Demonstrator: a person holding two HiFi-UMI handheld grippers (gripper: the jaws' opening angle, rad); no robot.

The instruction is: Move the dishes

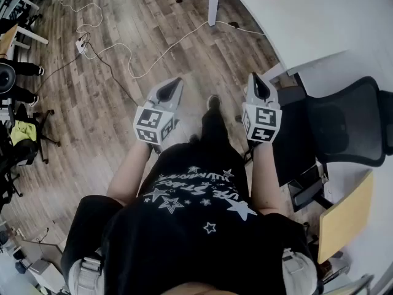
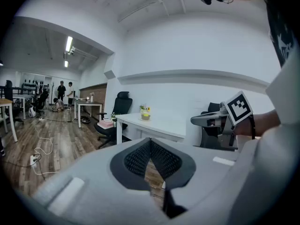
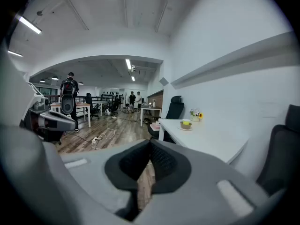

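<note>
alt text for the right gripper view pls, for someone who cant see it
The right gripper, jaws shut with nothing between them, points into an open office toward a white desk that carries a bowl and some flowers. A black chair stands at the desk's far end, and cables lie on the wood floor.

We find one print only: white lettering among stars on black shirt, upside down to us, curved and creased; we cannot read it with certainty. Left cube on left gripper and right cube on right gripper carry black-and-white square code patterns, which we cannot read as letters or numbers. We see nothing else legible in either gripper view.
</note>
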